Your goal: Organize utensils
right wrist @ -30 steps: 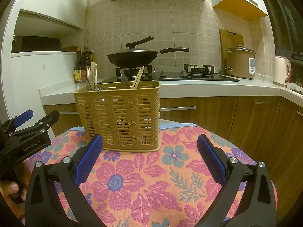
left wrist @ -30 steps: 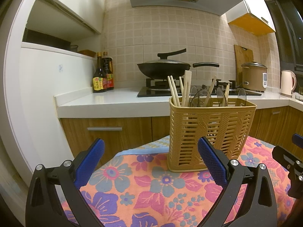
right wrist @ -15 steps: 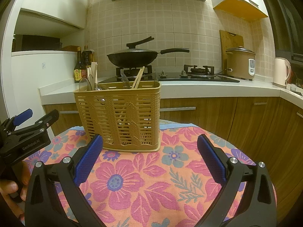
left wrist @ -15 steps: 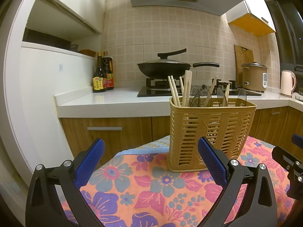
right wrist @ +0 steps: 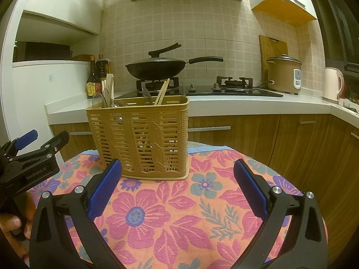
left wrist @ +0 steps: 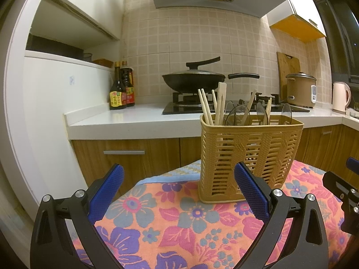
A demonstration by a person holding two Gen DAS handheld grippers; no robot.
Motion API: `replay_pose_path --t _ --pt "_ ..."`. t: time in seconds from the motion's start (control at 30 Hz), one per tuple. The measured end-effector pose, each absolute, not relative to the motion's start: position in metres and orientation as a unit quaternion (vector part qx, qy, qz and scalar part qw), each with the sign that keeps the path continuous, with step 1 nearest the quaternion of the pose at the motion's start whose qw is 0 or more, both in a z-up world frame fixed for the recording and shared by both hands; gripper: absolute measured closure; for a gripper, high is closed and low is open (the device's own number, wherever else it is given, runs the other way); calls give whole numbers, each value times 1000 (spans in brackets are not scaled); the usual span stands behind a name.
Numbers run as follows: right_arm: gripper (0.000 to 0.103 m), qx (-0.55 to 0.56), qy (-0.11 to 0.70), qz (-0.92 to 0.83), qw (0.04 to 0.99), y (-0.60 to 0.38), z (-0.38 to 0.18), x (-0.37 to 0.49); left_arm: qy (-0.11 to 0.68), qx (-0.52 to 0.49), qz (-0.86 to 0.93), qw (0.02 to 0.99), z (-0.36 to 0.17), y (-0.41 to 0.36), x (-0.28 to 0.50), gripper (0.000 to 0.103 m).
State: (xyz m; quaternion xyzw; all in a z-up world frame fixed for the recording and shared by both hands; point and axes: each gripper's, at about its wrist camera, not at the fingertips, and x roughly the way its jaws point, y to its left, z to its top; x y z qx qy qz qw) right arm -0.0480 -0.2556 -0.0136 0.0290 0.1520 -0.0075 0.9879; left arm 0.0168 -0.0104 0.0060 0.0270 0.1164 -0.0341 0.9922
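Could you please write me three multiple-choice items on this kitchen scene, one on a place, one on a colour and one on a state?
1. Where does the utensil basket stand?
A. on the floral cloth
B. on the stove
C. inside a drawer

2. What colour are the pads on the fingers?
A. red
B. blue
C. green

3. How are the two grippers?
A. both shut on chopsticks
B. one open, one shut
C. both open and holding nothing

Answers:
1 A, the basket's base rests on the flowered cloth, in front of the counter.
2 B, blue pads show in both wrist views.
3 C, the left gripper and right gripper each have their fingers spread wide, with only cloth between them.
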Motion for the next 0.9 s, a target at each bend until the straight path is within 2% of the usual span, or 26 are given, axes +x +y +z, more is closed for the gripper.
replay_pose_path --t 0.9 --pt "8 28 162 -1 986 -257 -16 -45 127 39 -45 990 3 -17 19 8"
